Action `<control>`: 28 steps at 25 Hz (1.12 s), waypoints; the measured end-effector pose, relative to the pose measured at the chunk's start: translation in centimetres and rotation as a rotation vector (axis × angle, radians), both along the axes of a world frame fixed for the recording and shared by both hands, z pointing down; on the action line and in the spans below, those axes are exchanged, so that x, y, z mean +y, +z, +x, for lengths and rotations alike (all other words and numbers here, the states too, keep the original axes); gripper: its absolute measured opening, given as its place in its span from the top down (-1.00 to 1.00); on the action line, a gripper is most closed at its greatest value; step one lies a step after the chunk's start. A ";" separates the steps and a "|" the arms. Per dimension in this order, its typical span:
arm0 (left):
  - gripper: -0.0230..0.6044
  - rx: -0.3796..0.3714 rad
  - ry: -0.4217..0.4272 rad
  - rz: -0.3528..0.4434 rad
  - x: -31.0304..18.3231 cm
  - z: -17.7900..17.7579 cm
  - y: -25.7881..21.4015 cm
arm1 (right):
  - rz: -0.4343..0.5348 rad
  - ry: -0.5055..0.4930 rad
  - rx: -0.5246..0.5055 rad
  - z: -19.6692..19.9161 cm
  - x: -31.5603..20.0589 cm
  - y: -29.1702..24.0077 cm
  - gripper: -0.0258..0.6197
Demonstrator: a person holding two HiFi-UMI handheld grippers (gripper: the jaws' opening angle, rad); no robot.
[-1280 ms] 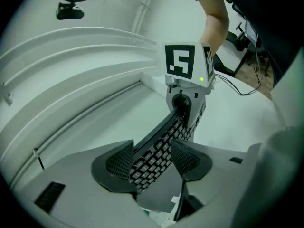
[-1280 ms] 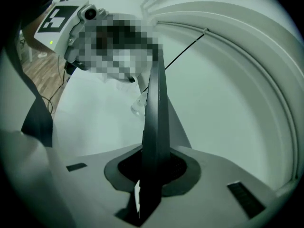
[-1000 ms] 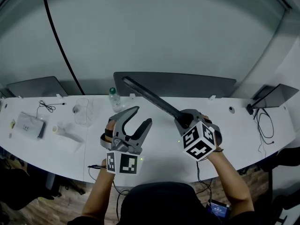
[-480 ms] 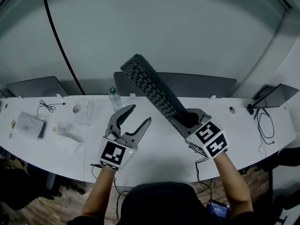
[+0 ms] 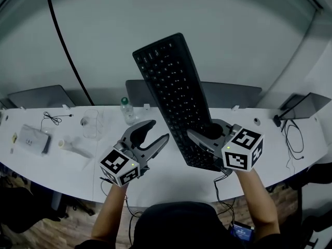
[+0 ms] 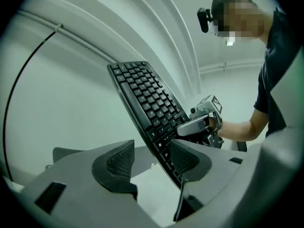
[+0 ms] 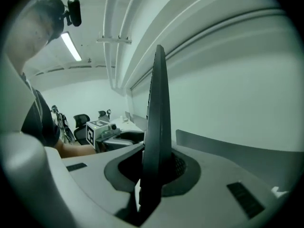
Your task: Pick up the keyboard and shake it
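Swung keyboard (image 5: 174,97) up, keys facing, w/ right gripper (image 5: 201,136) clamped on one end; left gripper (image 5: 160,129) released. Could slip if shaken hard.

Left gripper (image 6: 151,161) fingers (image 6: 118,163) apart; beyond, keyboard (image 6: 142,96) tilted steeply, lower end clamped in right gripper (image 6: 187,127).

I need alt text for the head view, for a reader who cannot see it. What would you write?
The right gripper, shut on the near end of a black keyboard, holds it tilted up above a white desk, keys toward the camera. The left gripper is open beside it and holds nothing.
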State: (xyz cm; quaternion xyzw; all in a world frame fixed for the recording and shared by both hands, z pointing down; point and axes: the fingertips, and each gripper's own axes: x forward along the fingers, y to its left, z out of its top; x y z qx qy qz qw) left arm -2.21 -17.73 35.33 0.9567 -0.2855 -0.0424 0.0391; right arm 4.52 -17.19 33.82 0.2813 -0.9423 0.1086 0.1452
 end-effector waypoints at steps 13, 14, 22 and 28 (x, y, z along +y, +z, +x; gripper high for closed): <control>0.11 0.147 0.241 -0.123 2.9 2.6 -0.4 | -0.021 -0.143 -0.304 -1.0 2.4 -3.7 0.68; 0.11 0.154 0.260 -0.128 3.1 2.7 -0.5 | -0.023 -0.147 -0.317 -1.1 2.4 -3.9 0.68; 0.11 0.226 0.384 -0.151 4.9 4.3 -1.2 | -0.071 -0.201 -0.503 -1.3 3.1 -5.0 0.68; 0.20 0.241 0.431 -0.144 5.4 4.4 -1.6 | -0.089 -0.210 -0.561 -1.5 2.7 -5.2 0.68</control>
